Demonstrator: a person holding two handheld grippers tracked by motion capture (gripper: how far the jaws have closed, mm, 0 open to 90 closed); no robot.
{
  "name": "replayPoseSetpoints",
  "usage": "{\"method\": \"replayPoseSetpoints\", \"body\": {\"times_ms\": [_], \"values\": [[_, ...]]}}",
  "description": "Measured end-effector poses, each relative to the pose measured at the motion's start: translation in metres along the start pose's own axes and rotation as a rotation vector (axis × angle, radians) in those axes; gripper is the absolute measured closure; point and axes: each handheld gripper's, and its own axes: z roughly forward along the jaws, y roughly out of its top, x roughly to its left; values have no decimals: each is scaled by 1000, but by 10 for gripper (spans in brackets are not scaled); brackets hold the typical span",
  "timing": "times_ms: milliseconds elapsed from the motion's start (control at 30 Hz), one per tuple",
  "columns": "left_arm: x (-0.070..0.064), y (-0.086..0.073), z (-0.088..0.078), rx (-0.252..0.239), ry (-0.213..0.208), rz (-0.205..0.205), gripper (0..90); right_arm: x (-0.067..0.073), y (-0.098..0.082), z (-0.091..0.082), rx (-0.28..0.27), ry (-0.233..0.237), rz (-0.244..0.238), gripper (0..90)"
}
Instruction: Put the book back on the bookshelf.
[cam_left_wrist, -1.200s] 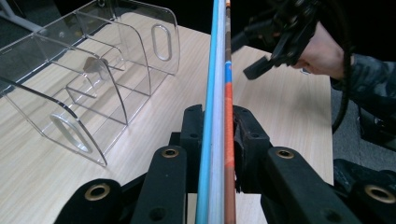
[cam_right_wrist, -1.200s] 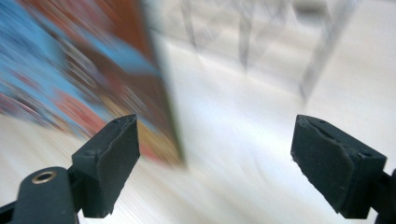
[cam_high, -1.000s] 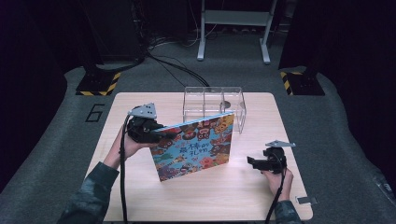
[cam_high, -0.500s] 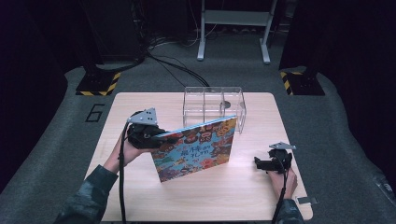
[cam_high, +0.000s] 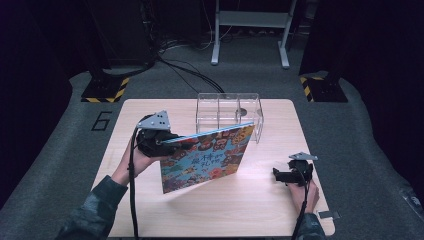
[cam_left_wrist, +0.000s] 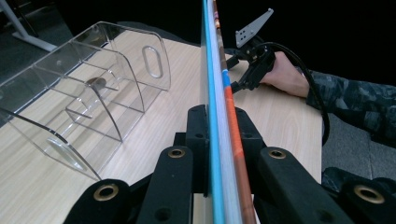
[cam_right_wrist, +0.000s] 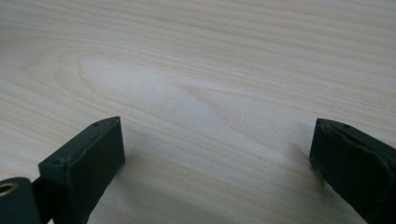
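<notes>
A dim room with dark floor matting is observed around a light wooden table (cam_high: 150, 115). Beyond the left gripper (cam_high: 167, 141), toward the far edge, a clear acrylic rack (cam_high: 227, 107) with upright dividers is seen standing; a small dark round item lies inside one compartment, its nature not determinable. A colourful picture book (cam_high: 207, 157) is held raised above the table, tilted, its far upper corner reaching just beside the rack's front right corner; whether contact is made cannot be told. In the left gripper view the book's edge (cam_left_wrist: 219, 93) is seen clamped between the jaws, which are closed tight on it. The right gripper (cam_high: 281, 175) is found well apart from the book, low over bare wood at the person's near right; its jaws are spread wide and nothing is held.

The step in hand is judged to be carriage of the book toward the rack. The next move is judged to require the book to be aligned with a slot between dividers and lowered edge-first.
</notes>
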Motion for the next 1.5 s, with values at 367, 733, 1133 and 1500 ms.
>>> {"method": "replayPoseSetpoints", "body": {"times_ms": [367, 733, 1133, 1500], "values": [[4, 8, -11, -9, 54, -9, 807, -3, 1, 2, -1, -3, -2, 19], [10, 16, -33, -58, 118, -35, 807, -4, 2, 2, -2, 0, -2, 19], [26, 15, -46, -80, 198, -97, 806, -4, 2, 2, -2, -1, -3, 20], [36, 11, -47, -102, 236, -153, 805, -4, 2, 2, -3, -2, -1, 23]]}}
